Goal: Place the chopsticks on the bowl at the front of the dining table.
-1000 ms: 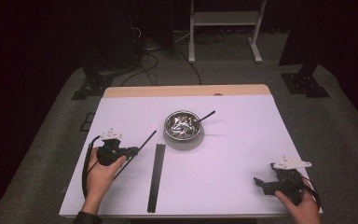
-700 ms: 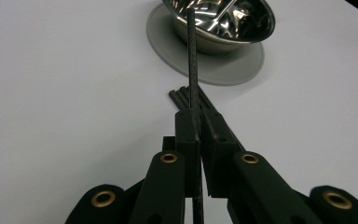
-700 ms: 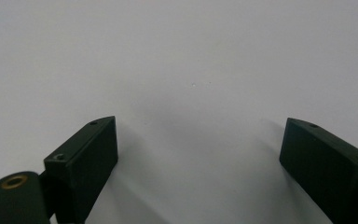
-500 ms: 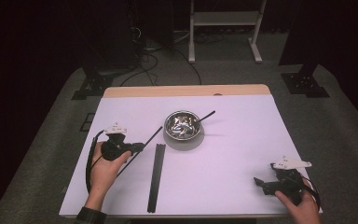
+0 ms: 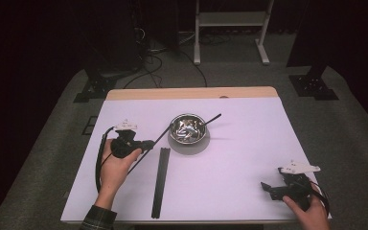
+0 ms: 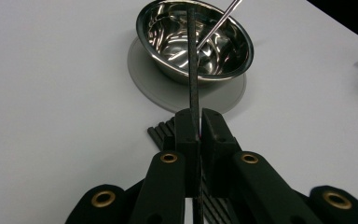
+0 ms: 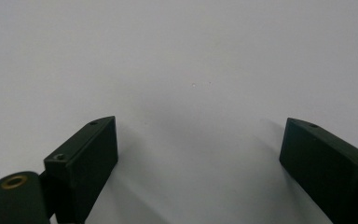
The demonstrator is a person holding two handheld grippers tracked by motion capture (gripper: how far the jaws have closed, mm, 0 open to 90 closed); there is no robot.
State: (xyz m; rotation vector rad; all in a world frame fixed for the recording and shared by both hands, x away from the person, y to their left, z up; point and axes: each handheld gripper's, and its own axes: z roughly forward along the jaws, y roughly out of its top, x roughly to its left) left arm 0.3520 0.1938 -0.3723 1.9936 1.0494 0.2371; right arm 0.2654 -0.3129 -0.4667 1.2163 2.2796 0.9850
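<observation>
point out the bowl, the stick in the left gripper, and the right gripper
bowl (image 5: pixel 188 128), high view, on its shiny inner wall.
stick (image 6: pixel 193 70), left gripper view, on the shaft above the jaws.
right gripper (image 5: pixel 267 188), high view, midway between its fingertips.

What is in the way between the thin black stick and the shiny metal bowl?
Nothing visible. The left gripper is shut on the thin black stick, whose far end already reaches the rim of the shiny metal bowl. A second stick rests in the bowl, off to one side.

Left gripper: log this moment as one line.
left gripper shut on black stick | tip toward steel bowl | right gripper open, idle on table
</observation>
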